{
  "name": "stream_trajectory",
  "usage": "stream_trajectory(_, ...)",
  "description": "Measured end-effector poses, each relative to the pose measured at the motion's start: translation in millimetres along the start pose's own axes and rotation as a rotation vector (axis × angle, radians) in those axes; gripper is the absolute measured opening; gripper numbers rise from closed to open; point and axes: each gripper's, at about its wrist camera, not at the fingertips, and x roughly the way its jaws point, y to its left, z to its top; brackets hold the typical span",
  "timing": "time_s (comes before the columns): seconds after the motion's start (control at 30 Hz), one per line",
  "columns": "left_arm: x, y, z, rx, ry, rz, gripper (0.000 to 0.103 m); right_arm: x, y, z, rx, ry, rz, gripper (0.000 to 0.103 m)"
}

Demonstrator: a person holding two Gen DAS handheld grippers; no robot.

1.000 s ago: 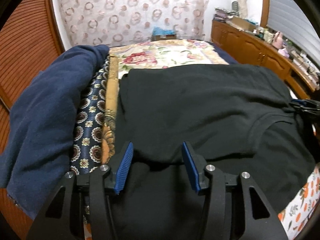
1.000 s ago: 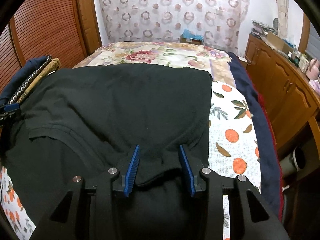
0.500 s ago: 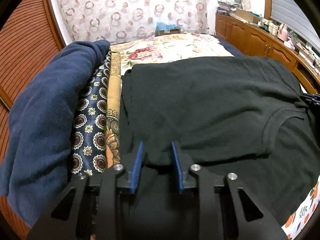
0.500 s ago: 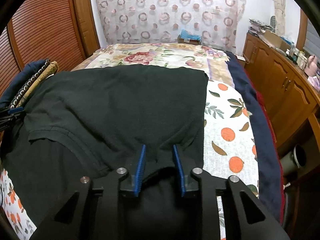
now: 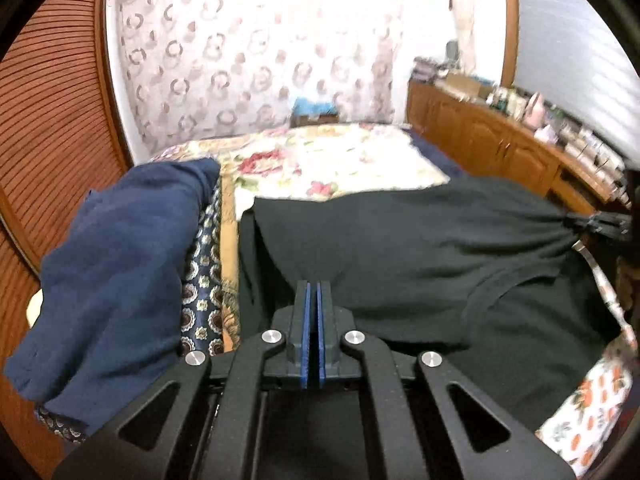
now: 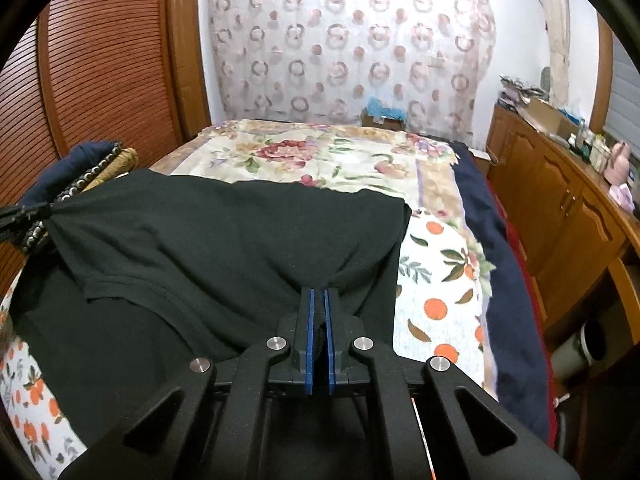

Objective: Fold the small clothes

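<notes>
Your left gripper is clamped on a pinch of the black shirt, and your right gripper is clamped on a second pinch of it near the opposite shoulder; fabric fans out in tension from both sets of blue pads. The shirt lies across the bed, its collar between your two grips, its far hem resting on the floral cover and its near part raised off the orange-print sheet. To your left a navy garment sits on a patterned pile, just beside the shirt's edge. Judged risks from here: each hold takes only a small tuck of cloth — an uneven pull between hands could slip one corner free and drop that side. If one hand travels ahead of the other, the fold line will likely skew and the hem will land crooked. A low carry may drag the far hem and bunch it, and drifting left could snag the navy garment. Whether both layers are caught cannot be told.
</notes>
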Motion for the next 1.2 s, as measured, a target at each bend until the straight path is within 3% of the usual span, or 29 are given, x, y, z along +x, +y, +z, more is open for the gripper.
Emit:
stream_trajectory(0.1, -12.9, 6.3, 0.8, -0.022, -0.031, -0.051, 0.003, -12.8, 1.8, 2.1, 0.001, -0.025, 0.005, 0.004)
stream_trajectory(0.4, -67.4, 1.5, -13.4, -0.018, -0.112, -0.080, 0.003, -65.1, -0.3, -14.7, -0.012, -0.108, -0.006, 0.004)
stream_trajectory(0.67, -96.5, -3.4, -41.1, 0.011, -0.111, -0.074, 0.003, -107.0, 7.2, -44.9, -0.019, -0.139, -0.021, 0.004)
stream_trajectory(0.9, -65.7, 8.1, -76.4, -0.024, 0.013, -0.027, 0.004, -61.9, 14.9, -85.3, -0.013, -0.002, -0.026, 0.004)
stream_trajectory(1.0, -58.6, 9.6, -89.3, -0.048, 0.051, -0.049, 0.005, -39.7, 12.1, -97.1, 0.010, 0.047, -0.030, 0.004)
stream_trajectory(1.03, -58.4, 9.7, -91.8, -0.052, 0.056, -0.048, 0.009, -35.2, 9.7, -99.2, 0.021, 0.053, -0.033, 0.004)
stream_trajectory(1.1, -58.2, 10.8, -95.3, -0.058, 0.054, -0.039, 0.035, -30.6, 4.5, -99.3, 0.044, 0.046, -0.036, 0.014)
stream_trajectory(1.2, -58.9, 9.6, -99.1, -0.060, 0.066, -0.047, 0.059, -27.6, -1.1, -96.8, 0.073, 0.021, -0.032, 0.031)
